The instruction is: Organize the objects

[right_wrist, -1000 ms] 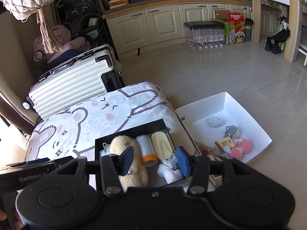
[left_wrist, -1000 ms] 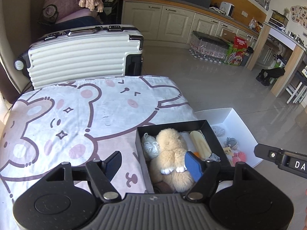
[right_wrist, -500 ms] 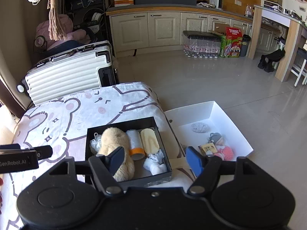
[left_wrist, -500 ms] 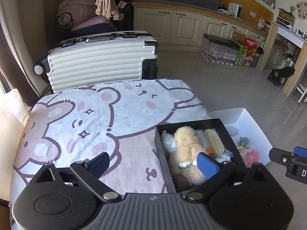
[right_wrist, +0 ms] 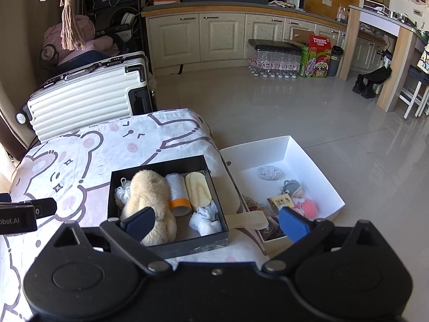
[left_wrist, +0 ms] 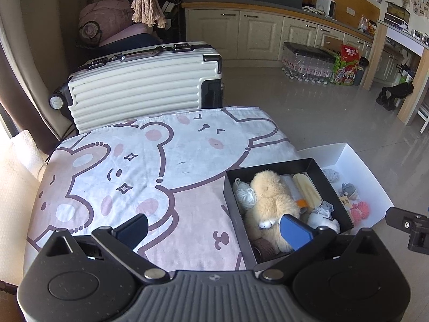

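A black box (right_wrist: 158,165) (left_wrist: 268,167) sits at the right edge of the bear-print table. It holds a tan plush toy (right_wrist: 150,196) (left_wrist: 270,198), white yarn (right_wrist: 120,193), a grey roll with an orange end (right_wrist: 177,190), a cream bar (right_wrist: 198,190) and a white cloth (right_wrist: 205,218). A white box (right_wrist: 295,155) beside it holds small knitted toys (right_wrist: 303,204) and a tag. My left gripper (left_wrist: 213,229) is open and empty above the table's near side. My right gripper (right_wrist: 215,221) is open and empty, above both boxes.
A white ribbed suitcase (left_wrist: 142,86) lies behind the table. Kitchen cabinets (right_wrist: 214,37), a crate of bottles (right_wrist: 273,59) and a Tuborg carton (right_wrist: 316,56) stand across the tiled floor. A wooden counter (right_wrist: 394,61) is at the right.
Both grippers have opened wider and pulled back and up from the black box. The view now takes in more of the table and room.
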